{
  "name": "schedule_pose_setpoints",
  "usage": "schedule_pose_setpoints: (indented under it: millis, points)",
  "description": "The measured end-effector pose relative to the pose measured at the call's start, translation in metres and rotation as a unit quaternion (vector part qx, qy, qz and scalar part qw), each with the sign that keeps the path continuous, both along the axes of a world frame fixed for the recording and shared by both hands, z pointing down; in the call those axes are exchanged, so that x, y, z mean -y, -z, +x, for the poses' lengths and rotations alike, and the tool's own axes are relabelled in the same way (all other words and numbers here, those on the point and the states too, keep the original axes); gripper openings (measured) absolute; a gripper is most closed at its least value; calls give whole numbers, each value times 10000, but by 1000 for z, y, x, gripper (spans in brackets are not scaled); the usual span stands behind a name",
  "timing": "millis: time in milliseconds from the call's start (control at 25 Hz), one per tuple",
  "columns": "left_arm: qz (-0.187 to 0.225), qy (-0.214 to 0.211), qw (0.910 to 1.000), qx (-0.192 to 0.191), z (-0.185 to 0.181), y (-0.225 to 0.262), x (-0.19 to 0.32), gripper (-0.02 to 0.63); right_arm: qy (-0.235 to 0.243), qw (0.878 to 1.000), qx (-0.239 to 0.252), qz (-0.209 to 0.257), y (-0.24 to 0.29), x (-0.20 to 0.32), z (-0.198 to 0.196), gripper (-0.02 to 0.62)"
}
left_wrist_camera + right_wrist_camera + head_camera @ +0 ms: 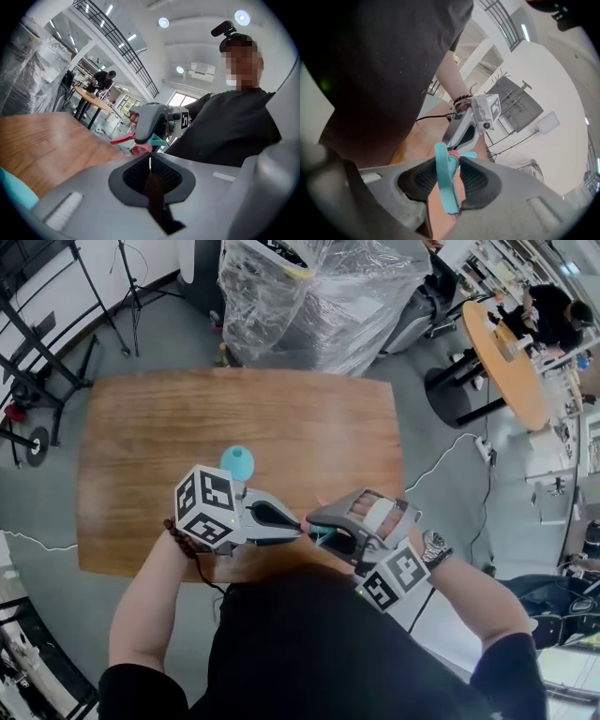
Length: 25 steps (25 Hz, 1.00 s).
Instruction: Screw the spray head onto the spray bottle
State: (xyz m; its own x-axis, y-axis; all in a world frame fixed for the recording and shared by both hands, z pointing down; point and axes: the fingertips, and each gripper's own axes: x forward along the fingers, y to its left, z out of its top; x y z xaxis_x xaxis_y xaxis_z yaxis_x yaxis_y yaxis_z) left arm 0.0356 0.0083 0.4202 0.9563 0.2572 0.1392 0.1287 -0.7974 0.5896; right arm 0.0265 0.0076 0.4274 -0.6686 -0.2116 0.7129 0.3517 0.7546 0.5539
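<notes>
Where table [141,427] ends, right tool [319,527] grips spray head [446,187].

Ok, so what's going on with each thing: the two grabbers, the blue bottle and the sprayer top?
left gripper: shut, nothing seen between its jaws.
right gripper: shut on the spray head.
spray head: not on the bottle, clamped between the right gripper's jaws, close to the left gripper's tips.
spray bottle: on the table, no head on it, nobody holding it.
</notes>
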Motion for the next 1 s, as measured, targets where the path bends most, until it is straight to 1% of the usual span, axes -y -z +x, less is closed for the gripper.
schedule_pose_setpoints:
  millis: [120, 160, 200, 280, 360, 440, 520, 600, 720, 800, 920, 1000]
  points:
    - [-2, 187, 9998, 41, -4, -4, 3, 35, -237, 9991, -22, -361, -4, 4, -2, 119]
    - [14, 266, 9996, 78, -6, -6, 5, 53, -331, 9984, -30, -448, -4, 6, -2, 118]
    - [38, 358, 9993, 123, -10, -7, 7, 94, -442, 9977, -25, -521, -4, 9, -2, 118]
    - [121, 615, 9977, 241, -20, -11, 11, 125, -711, 9953, 24, -656, -2, 17, -2, 118]
    - [272, 1000, 9936, 445, -37, -19, 20, 141, -994, 9919, 82, -782, 1, 26, -4, 118]
    - [460, 1478, 9854, 715, -56, -30, 32, 152, -1233, 9884, 111, -883, 3, 35, -5, 118]
    - [606, 1981, 9740, 913, -76, -41, 46, 153, -1422, 9852, 113, -953, 3, 43, -6, 118]
    - [720, 2487, 9606, 1010, -93, -49, 59, 156, -1590, 9821, 87, -1006, 2, 49, -7, 118]
    - [1004, 3112, 9359, 1312, -111, -69, 73, 182, -1849, 9764, -3, -1114, -3, 54, -4, 118]
    - [1166, 3430, 9190, 1558, -120, -84, 80, 228, -2047, 9714, -81, -1202, -7, 58, -2, 118]
    - [1294, 3807, 8959, 1889, -127, -105, 91, 320, -2369, 9620, -79, -1357, -9, 61, -1, 119]
    - [1373, 3994, 8820, 2091, -128, -120, 100, 398, -2594, 9541, -30, -1494, -8, 64, 1, 118]
